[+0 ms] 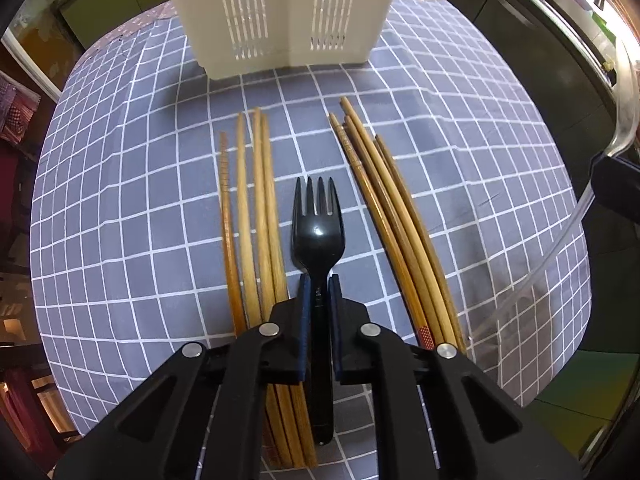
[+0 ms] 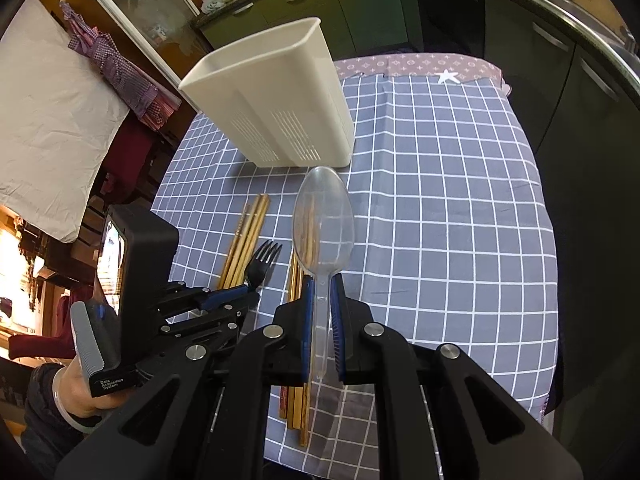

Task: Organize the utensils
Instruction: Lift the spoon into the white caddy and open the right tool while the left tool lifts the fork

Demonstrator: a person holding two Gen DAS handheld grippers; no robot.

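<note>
My left gripper [image 1: 318,280] is shut on the handle of a black plastic fork [image 1: 317,216], tines pointing toward the white slotted utensil holder [image 1: 280,20] at the table's far side. My right gripper [image 2: 320,280] is shut on the handle of a clear plastic spoon [image 2: 323,224], held above the table with its bowl toward the holder [image 2: 276,116]. The left gripper [image 2: 236,294] with the fork [image 2: 262,260] shows in the right wrist view, low over the cloth. Two bundles of wooden chopsticks lie on the cloth, one left of the fork [image 1: 256,208] and one right [image 1: 392,220].
The table carries a grey-blue checked cloth [image 2: 440,220]. Dark cabinets [image 2: 540,60] stand beyond the far and right edges. A white cloth and hanging fabric [image 2: 52,120] are off the table's left side. The spoon's clear handle [image 1: 560,248] shows at the right edge of the left wrist view.
</note>
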